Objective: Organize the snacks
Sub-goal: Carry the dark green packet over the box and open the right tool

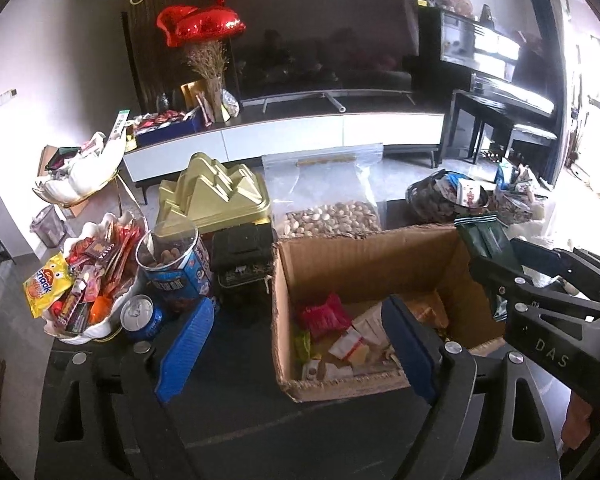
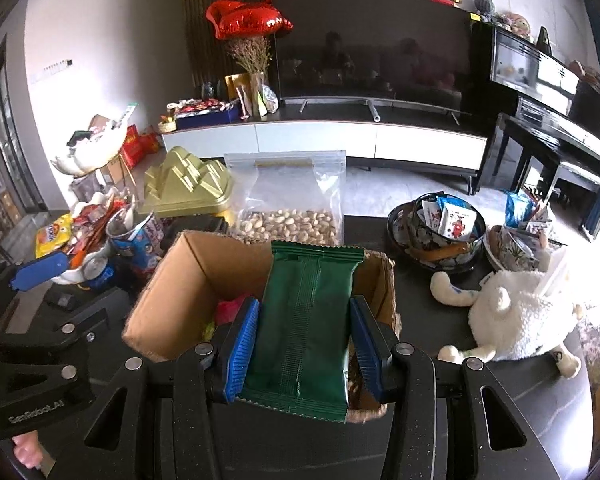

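Holding green snack pack (image 2: 308,324) over cardboard box (image 2: 188,276), right tool (image 2: 306,344) clamps it; left tool (image 1: 296,344) wide, empty. Box part-filled (bowls on worktop (image 2: 440,420) remain).

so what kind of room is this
Most likely a home living room: a big TV on a low white media console, an upright piano beside it, and a dark table covered with snacks.

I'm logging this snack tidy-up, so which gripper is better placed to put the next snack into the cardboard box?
Right. The right gripper is shut on the green snack packet, over the cardboard box. The left gripper is open and empty.
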Motion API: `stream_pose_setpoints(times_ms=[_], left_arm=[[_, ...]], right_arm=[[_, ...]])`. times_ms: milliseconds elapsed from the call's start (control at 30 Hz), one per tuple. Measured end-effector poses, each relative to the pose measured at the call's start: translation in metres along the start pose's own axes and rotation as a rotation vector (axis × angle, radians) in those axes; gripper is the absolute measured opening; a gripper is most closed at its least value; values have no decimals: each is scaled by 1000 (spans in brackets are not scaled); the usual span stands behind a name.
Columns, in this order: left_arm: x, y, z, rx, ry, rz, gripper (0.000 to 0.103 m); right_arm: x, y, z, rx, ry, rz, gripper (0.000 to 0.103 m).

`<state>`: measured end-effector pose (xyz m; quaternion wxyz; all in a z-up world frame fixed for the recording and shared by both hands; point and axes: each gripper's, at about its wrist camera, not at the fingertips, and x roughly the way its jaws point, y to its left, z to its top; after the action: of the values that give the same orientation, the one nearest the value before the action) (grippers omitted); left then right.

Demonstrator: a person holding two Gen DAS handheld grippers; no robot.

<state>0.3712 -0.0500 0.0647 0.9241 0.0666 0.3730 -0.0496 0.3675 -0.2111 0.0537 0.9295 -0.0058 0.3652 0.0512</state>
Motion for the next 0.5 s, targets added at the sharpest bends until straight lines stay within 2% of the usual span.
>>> stream_pose_setpoints(times_ms=[67, 167, 233, 400, 500], left_arm=[[6, 3, 2, -8, 8, 7, 87], [11, 5, 2, -13, 15, 12, 87], [12, 5, 1, -14, 14, 19, 87], [3, 2, -5, 0, -6, 27, 90], [-9, 0, -9, 7, -25, 27, 91]], right_arm=[[7, 0, 3, 2, 7, -10, 48], [12, -1, 5, 7, 13, -22, 57], [11, -1, 2, 6, 7, -35, 58], [0, -1, -7, 16, 9, -38, 58], [-15, -2, -13, 29, -6, -50, 66]])
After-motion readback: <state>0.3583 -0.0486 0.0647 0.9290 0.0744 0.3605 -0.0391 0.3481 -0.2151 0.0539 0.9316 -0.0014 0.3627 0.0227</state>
